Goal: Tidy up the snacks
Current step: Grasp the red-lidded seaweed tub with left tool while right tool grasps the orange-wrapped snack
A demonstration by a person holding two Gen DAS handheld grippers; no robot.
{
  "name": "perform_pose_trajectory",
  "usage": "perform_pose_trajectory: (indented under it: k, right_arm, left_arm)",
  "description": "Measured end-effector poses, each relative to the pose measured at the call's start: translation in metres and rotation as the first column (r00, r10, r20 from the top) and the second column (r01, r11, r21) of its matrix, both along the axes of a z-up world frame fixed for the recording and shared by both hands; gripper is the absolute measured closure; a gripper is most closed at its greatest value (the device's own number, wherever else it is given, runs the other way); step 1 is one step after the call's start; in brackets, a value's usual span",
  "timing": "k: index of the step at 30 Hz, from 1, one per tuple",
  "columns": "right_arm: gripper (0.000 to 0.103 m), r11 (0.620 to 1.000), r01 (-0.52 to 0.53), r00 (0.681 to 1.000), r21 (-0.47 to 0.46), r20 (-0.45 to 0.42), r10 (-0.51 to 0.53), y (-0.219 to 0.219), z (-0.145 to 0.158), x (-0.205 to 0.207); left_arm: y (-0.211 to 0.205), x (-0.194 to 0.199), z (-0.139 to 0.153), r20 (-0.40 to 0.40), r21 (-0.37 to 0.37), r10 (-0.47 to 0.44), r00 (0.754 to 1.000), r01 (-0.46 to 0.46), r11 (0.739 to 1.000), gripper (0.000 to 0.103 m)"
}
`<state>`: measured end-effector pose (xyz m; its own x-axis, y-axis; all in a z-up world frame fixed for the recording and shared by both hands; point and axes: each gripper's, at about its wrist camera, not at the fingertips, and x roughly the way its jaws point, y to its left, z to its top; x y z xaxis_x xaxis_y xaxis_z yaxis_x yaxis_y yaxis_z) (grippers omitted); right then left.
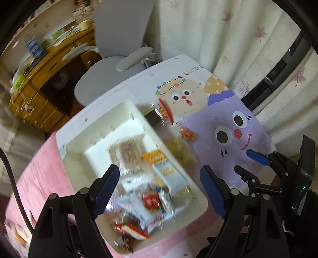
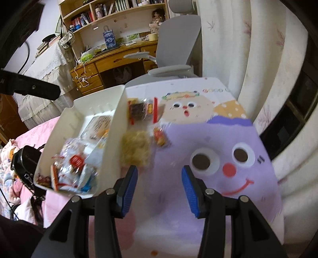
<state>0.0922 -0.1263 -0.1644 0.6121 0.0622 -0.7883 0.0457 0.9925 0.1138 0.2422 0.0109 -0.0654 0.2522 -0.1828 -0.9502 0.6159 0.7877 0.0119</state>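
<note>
Your left tool [image 1: 159, 190] hangs empty, jaws wide, over the white plastic bin [image 1: 200, 200] already holding most wrapped snacks. Your right tool [image 2: 159, 188], part-open and empty, faces 3 leftovers ahead: a pale crumbly packet [image 2: 136, 151], a small red packet [image 2: 160, 137], and a dark red-edged packet [image 2: 139, 111], all on the cartoon-printed tabletop [image 2: 228, 208].

I am working in a home bedroom or study. Evidence: wooden desk [image 2: 119, 59] under a bookshelf [image 2: 111, 10] of books, grey office chair [image 2: 176, 49], leaf-print curtains [image 2: 258, 49], pink bedding [image 2: 25, 139], and a cartoon-print cloth [image 2: 218, 139] over the surface.
</note>
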Motion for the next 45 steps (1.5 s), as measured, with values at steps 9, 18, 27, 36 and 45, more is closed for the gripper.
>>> perform_pose_trajectory:
  k: [9,18,27,36,45]
  right_arm:
    - [0.056,1.0,-0.027,0.999,0.014,0.043,0.027,-0.022,-0.019,0.048]
    - [0.056,0.997,-0.037,0.999,0.067,0.031,0.035,-0.035,-0.057,0.083]
    - [0.056,0.987,-0.077,0.997,0.141,0.011,0.077,-0.038,-0.084,0.107]
    - [0.056,0.982,-0.108,0.994,0.152,-0.001,0.109,-0.028,-0.102,0.122]
    - [0.057,0.981,-0.161,0.986,0.107,-0.015,0.163,-0.02,-0.114,0.131]
  left_arm:
    - [-0.063,0.049,-0.031,0.0,0.117,-0.094,0.996,0.093,0.989,0.021]
    - [-0.109,0.09,-0.083,-0.06,0.299,-0.18,0.982,0.19,0.935,0.021]
    - [-0.139,0.116,-0.132,-0.157,0.446,-0.232,0.96,0.279,0.85,0.021]
    - [-0.16,0.121,-0.163,-0.213,0.511,-0.327,0.921,0.391,0.766,0.021]
    - [-0.163,0.123,-0.195,-0.278,0.548,-0.365,0.889,0.459,0.7,0.021]
